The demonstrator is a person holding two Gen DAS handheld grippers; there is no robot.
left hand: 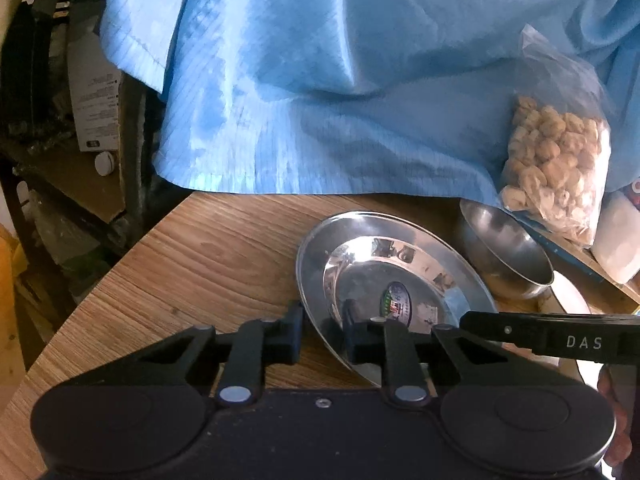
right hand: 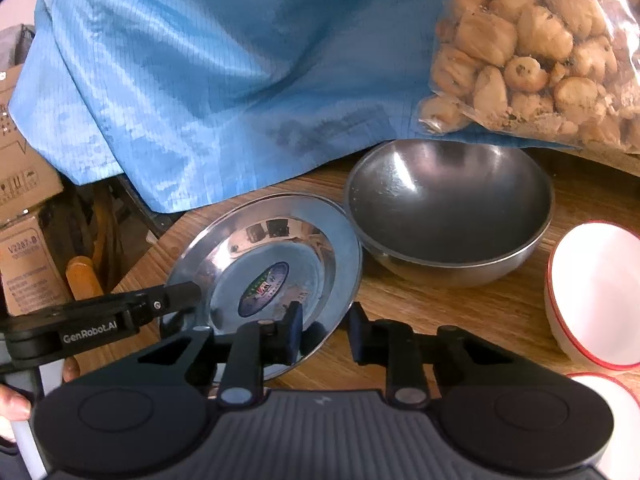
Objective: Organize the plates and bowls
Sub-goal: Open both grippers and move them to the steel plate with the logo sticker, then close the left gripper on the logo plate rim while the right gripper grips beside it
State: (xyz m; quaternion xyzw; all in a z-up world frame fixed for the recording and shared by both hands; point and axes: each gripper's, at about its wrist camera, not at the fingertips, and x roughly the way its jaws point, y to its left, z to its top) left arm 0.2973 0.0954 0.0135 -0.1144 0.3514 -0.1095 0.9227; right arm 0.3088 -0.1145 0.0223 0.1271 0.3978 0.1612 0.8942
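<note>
Woodgrain tabletop [left hand: 192, 264], blue cloth [left hand: 320, 72] draped behind, cardboard boxes [right hand: 24, 184] beyond. Mirror-bright round steel plate [right hand: 280, 256] beside brushed steel bowl [right hand: 448, 208]; left gripper [left hand: 322, 334] and right gripper [right hand: 326, 330] clamped on opposite rims.

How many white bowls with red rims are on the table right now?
2. One white bowl with a red rim sits right of the steel bowl; a second red-rimmed white bowl lies nearer, cut off by the frame. More may be hidden.
</note>
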